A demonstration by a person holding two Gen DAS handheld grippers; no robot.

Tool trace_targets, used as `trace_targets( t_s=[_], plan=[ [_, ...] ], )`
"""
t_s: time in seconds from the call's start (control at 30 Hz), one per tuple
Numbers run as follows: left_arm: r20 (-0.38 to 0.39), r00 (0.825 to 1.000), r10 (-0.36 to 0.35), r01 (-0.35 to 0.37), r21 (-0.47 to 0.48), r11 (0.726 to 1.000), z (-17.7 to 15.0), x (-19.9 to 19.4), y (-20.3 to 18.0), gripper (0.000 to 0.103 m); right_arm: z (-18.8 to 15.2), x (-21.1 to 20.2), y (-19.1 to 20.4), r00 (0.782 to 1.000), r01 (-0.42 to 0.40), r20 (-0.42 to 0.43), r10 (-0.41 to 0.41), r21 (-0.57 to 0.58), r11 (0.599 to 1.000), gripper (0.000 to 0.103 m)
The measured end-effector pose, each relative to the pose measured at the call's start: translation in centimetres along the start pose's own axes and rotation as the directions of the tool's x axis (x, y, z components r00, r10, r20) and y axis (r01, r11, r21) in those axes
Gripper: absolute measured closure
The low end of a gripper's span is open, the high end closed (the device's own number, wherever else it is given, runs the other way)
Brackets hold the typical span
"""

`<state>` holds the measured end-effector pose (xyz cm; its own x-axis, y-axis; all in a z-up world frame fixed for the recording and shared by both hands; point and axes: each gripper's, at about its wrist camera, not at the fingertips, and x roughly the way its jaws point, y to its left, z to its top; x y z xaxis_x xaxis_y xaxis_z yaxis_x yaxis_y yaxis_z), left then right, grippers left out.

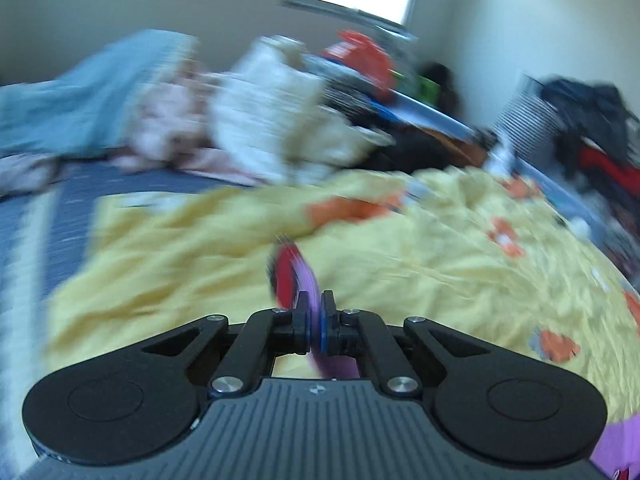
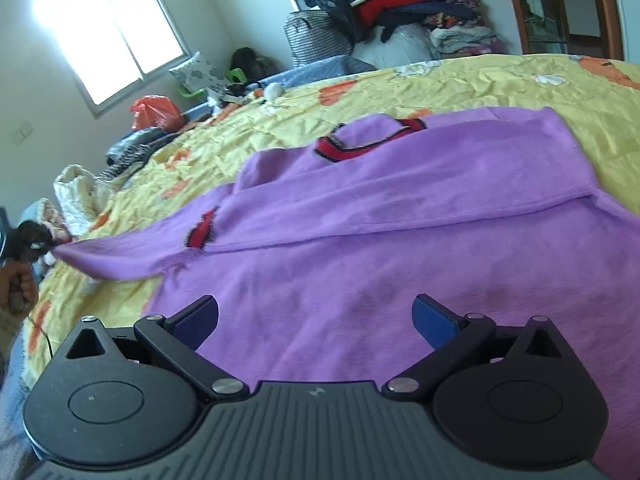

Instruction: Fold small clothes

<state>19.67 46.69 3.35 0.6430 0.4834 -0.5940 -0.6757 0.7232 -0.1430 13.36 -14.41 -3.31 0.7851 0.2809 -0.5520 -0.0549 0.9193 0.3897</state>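
Purple sweater: knitted, with red-and-black trim at the collar and at a cuff; laid flat on the yellow bedspread, the body spread wide, one sleeve drawn out to the left edge of the right wrist view.

Sleeve end: seen in the left wrist view, red cuff uppermost, standing up out of the left gripper. The jaws are closed together on it, purple knit pinched between the two pads and hanging out below them. The left wrist view is heavily blurred.

Right gripper: held over the sweater's lower body, fingers wide apart, blue pads bare. Nothing is gripped between them; whether the pads touch the knit cannot be told.

Hand: partly seen at the left edge of the right wrist view, by the stretched sleeve's tip.

Bedspread: yellow with orange motifs, wrinkled, lying under the whole garment.

Blue sheet: exposed beside the bedspread on the left.

Loose laundry: a cream piece, a pink piece and a light blue cloth, heaped at the far side of the bed, well apart from the sweater.

Orange plastic bag: near the window.

Clothes pile: dark, red and patterned items stacked against the far wall, beside a striped bag.
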Motion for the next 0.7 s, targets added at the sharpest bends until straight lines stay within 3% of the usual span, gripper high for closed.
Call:
trace_targets(
  t_s=[0.13,0.23,0.27,0.33,0.37,0.43,0.47,0.5,0.57,0.63,0.7],
  plan=[
    [0.018,0.999,0.033,-0.032,-0.031,0.999,0.8,-3.4,2.4,0.102,-0.4,0.4,1.1,0.999,-0.037,-0.011,0.036,-0.021,0.999,0.0],
    [-0.023,1.0,0.018,-0.018,0.003,1.0,1.5,-2.7,3.3,0.099,-1.0,0.6,1.5,0.998,-0.054,-0.023,0.053,-0.023,0.998,0.0],
    [-0.055,0.997,-0.047,0.049,0.029,0.998,1.6,-1.9,3.7,0.098,-1.2,0.6,1.5,0.998,-0.063,-0.027,0.062,-0.02,0.998,0.0],
    [-0.101,0.977,-0.19,0.194,0.038,0.98,1.2,-0.5,4.7,0.081,-1.6,0.2,1.6,0.997,-0.069,-0.022,0.068,-0.023,0.997,0.0],
    [-0.103,0.968,-0.229,0.239,0.1,0.966,0.7,-0.2,4.8,0.078,-1.8,0.0,1.7,0.998,-0.069,-0.017,0.068,-0.034,0.997,0.0],
    [-0.032,0.967,-0.252,0.249,0.314,0.916,-1.1,-0.7,4.3,0.058,-2.2,-0.6,1.9,0.998,-0.06,-0.005,0.06,-0.066,0.996,0.0],
    [0.01,0.968,-0.25,0.223,0.415,0.882,-2.2,-0.8,4.0,0.05,-2.4,-0.8,2.1,0.999,-0.05,-0.002,0.05,-0.089,0.995,0.0],
    [0.048,0.965,-0.257,0.197,0.516,0.834,-3.2,-0.8,3.8,0.033,-2.6,-0.9,2.2,0.999,-0.038,-0.002,0.038,-0.108,0.993,0.0],
    [0.13,0.958,-0.254,0.104,0.67,0.735,-5.0,-0.7,3.6,0.031,-2.8,-1.1,2.2,1.0,-0.018,-0.007,0.017,-0.124,0.992,0.0],
    [0.113,0.955,-0.274,0.095,0.76,0.643,-5.8,0.2,3.6,0.03,-2.9,-1.3,2.0,1.0,-0.006,-0.008,0.006,-0.115,0.993,0.0],
    [0.032,0.955,-0.294,0.161,0.778,0.608,-5.4,1.3,4.2,0.023,-3.1,-1.4,1.9,1.0,0.01,-0.004,-0.01,-0.105,0.994,0.0]
  ],
)
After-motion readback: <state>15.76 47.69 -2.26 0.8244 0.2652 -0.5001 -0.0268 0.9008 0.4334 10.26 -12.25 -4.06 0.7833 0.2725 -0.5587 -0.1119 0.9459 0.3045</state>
